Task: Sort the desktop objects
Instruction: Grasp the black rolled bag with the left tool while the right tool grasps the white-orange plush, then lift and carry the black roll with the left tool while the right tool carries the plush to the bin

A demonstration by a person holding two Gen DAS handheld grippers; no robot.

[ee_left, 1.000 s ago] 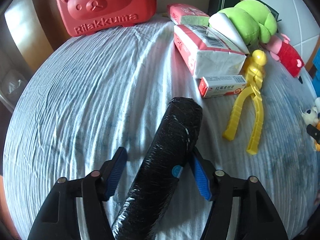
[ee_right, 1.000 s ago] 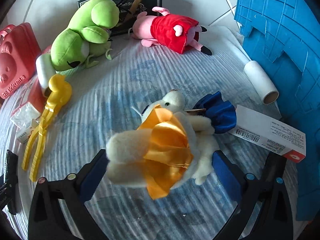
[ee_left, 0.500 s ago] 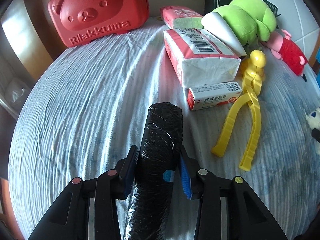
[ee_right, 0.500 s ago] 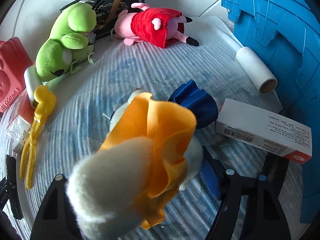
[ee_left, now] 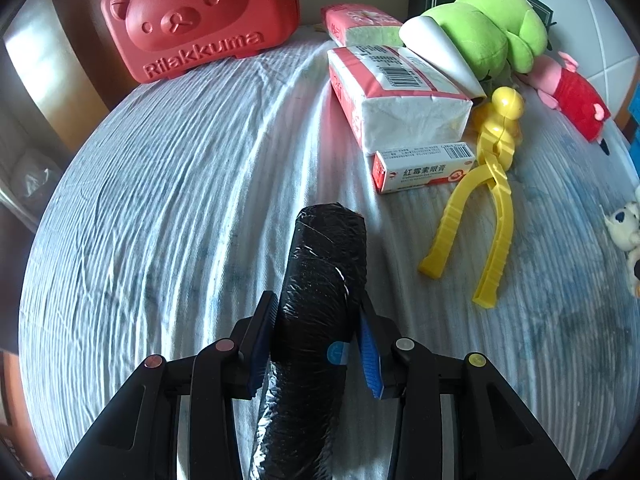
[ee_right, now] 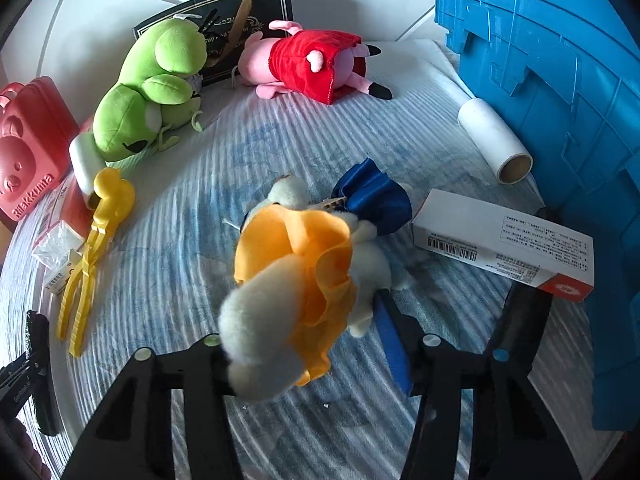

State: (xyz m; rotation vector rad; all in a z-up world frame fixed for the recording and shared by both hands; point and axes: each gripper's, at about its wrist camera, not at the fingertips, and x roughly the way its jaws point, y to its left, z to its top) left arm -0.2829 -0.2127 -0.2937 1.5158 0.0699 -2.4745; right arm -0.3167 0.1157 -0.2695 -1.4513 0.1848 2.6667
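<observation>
Three soft toys are out on the striped cloth (ee_left: 168,208): a green frog plush (ee_right: 152,92) and a pink pig plush (ee_right: 308,64) lying at the back, and a white plush in an orange skirt (ee_right: 296,276). There are two tissue packs (ee_left: 396,96), one small ointment box (ee_left: 424,166), one yellow snowball clamp (ee_left: 480,208), one long white carton (ee_right: 504,244) and one white lint roll (ee_right: 494,144).

The left gripper (ee_left: 316,340) is clamped narrow on the black wrapped roll (ee_left: 320,280), whose long axis runs straight away along the fingers. The right gripper (ee_right: 304,336) has just been closing and pinches the white plush; its left pad is hidden behind the toy.

The red Rilakkuma case (ee_left: 200,16) stands closed. Whether the blue crate (ee_right: 560,80) holds anything, I cannot tell.
</observation>
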